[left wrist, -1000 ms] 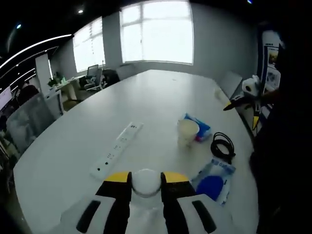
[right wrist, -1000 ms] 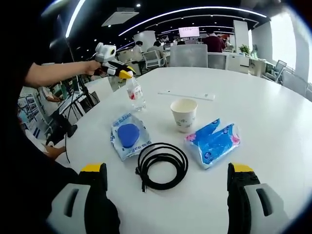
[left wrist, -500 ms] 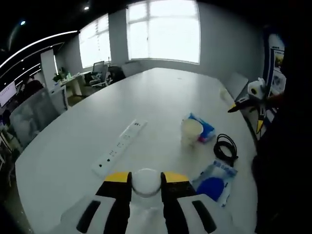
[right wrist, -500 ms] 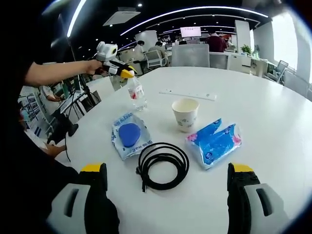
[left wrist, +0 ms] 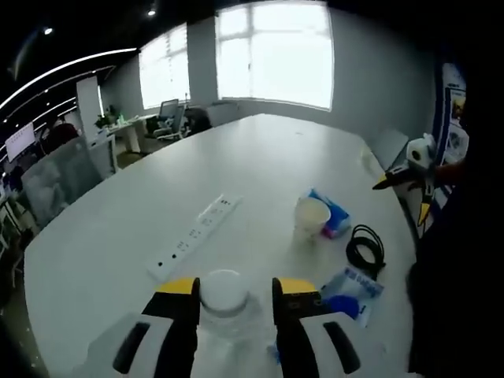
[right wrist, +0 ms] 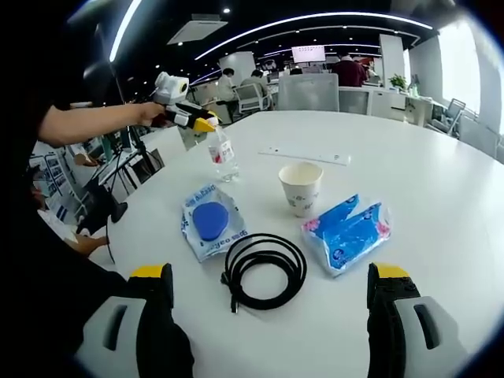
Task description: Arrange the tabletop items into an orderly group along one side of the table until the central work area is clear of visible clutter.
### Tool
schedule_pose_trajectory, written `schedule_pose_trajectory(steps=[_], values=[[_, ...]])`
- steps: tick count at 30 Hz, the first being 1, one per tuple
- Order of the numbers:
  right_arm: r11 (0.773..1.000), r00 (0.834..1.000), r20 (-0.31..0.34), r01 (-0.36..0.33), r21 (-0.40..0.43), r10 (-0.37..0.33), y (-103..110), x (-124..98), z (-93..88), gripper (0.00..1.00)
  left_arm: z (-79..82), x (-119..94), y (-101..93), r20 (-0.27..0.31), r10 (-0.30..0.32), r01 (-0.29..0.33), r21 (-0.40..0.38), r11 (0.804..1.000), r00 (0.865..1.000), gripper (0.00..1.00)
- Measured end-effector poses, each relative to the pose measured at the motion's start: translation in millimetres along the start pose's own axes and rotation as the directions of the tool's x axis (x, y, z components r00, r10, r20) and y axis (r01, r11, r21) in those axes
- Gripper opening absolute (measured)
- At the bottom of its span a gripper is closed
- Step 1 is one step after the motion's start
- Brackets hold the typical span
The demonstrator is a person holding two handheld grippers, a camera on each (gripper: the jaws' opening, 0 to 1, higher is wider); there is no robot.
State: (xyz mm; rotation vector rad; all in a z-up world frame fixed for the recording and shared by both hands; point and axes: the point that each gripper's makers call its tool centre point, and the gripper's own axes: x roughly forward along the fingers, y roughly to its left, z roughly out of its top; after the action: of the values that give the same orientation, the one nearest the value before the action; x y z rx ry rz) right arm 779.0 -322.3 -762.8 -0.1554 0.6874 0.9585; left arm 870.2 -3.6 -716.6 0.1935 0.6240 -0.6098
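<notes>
At lower centre of the left gripper view, the left tongs (left wrist: 233,295) stand spread around the cap of the water bottle (left wrist: 223,293), jaws just off it — a judgement: the bottle has been set down beside the blue pouch (right wrist: 211,223), so the next move calls for backing off without tipping it. Right tongs (right wrist: 272,287) hang spread wide, holding nothing, low over the black cable (right wrist: 264,268). Paper cup (right wrist: 301,187), tissue pack (right wrist: 346,232) and power strip (left wrist: 194,236) lie nearby — open counter (left wrist: 260,150) stretches toward the windows.
</notes>
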Motion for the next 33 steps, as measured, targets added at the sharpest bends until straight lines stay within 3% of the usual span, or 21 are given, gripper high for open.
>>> schedule_pose_trajectory(steps=[9,17,29,33], values=[[0.999,0.999,0.034,-0.001,-0.041,0.003,1,-2,16.8,1.00,-1.4,-17,7.0,0.043,0.075,-0.071,-0.097,0.993,0.996,0.69],[0.999,0.996,0.088,0.016,-0.043,-0.012,-5,-2,37.6,0.99,-3.6,-39,-0.5,0.093,0.123,-0.111,-0.117,0.987,0.988,0.76],[0.997,0.988,0.152,0.027,-0.067,-0.016,-17,6,72.3,0.93,-11.3,-72,-35.6,0.143,0.209,-0.182,-0.181,0.967,0.967,0.90],[0.999,0.982,0.190,0.013,-0.037,-0.006,-20,10,85.5,0.92,-15.9,-79,-49.4,0.149,0.227,-0.194,-0.209,0.959,0.962,0.94]])
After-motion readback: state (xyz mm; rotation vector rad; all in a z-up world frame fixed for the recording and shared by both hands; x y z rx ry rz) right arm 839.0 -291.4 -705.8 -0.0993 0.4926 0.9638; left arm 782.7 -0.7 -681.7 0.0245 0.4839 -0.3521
